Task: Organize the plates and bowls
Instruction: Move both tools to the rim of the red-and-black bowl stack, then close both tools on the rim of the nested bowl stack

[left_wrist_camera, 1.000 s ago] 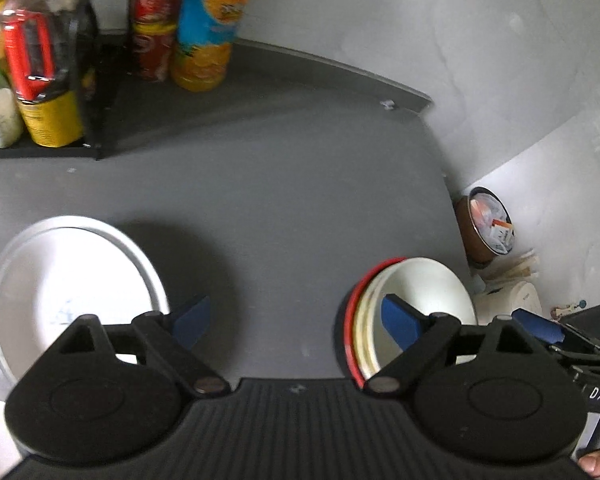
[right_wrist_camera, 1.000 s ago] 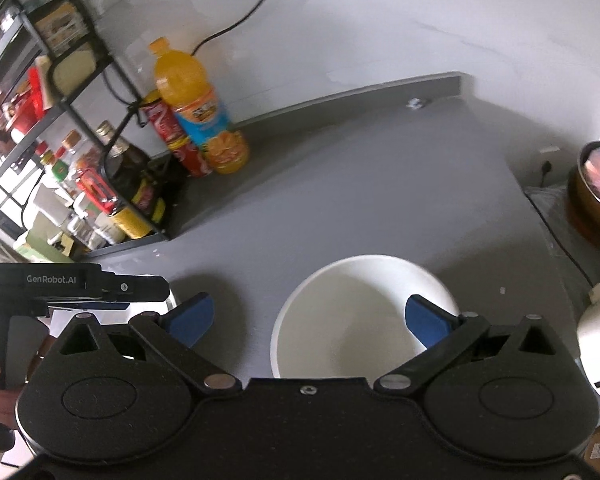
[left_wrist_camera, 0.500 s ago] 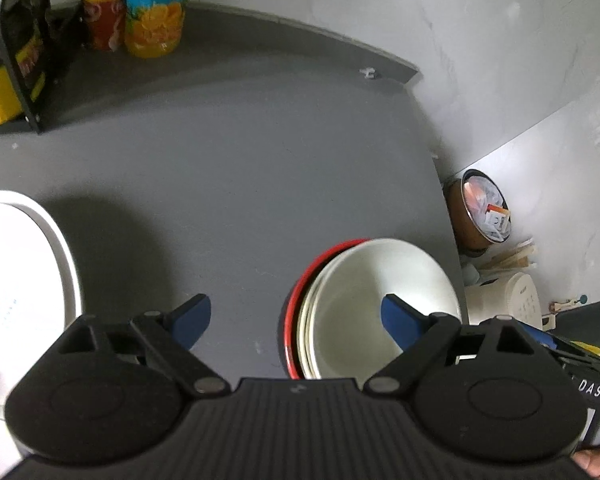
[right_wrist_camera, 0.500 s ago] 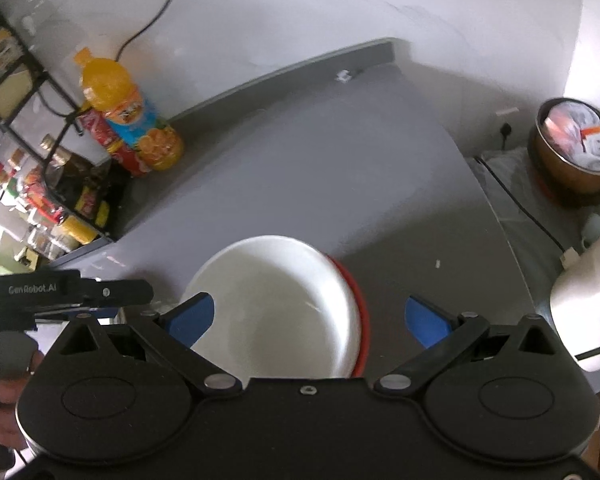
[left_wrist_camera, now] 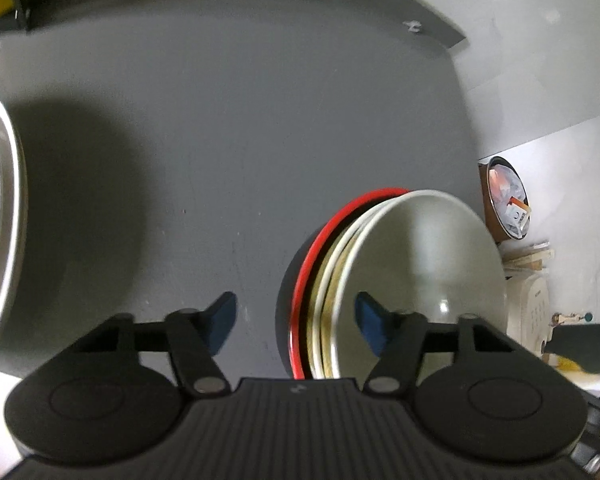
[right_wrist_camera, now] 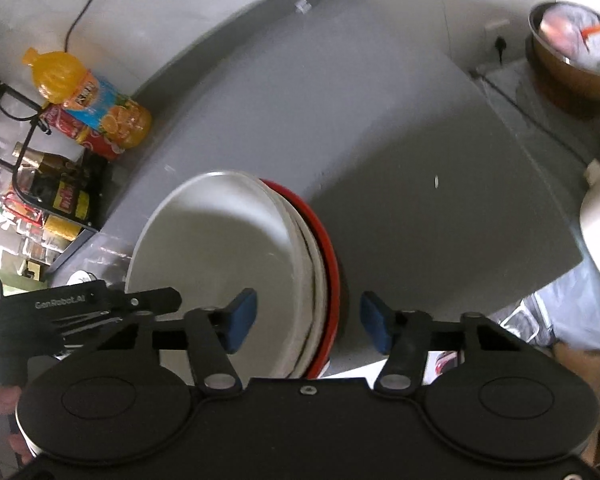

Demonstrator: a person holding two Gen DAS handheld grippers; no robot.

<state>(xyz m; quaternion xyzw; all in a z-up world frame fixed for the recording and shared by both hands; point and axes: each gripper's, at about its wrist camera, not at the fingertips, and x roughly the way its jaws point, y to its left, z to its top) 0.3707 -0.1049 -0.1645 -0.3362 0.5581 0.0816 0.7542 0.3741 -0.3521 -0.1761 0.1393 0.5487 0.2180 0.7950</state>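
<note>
Left wrist view shows the left gripper [left_wrist_camera: 296, 322] with its blue-padded fingers [left_wrist_camera: 221, 320] spread apart, straddling the near rim of a nested stack: a white round bowl [left_wrist_camera: 420, 264] on top, cream bowls under it, and a red-rimmed bowl [left_wrist_camera: 320, 248] at the bottom. One pad sits over the white bowl's inside, the other over the grey tabletop [left_wrist_camera: 240, 120] just left of the stack; contact cannot be told. A large white round plate [left_wrist_camera: 0, 208] lies well apart at the left edge

Right wrist view has the right gripper [right_wrist_camera: 308, 322], fingers also spread, around the opposite side of the same stack, pinching nothing visibly. An orange juice bottle [right_wrist_camera: 96, 104] and a red can [right_wrist_camera: 76, 132] lie near a black wire rack [right_wrist_camera: 28, 152] by the wall
</note>
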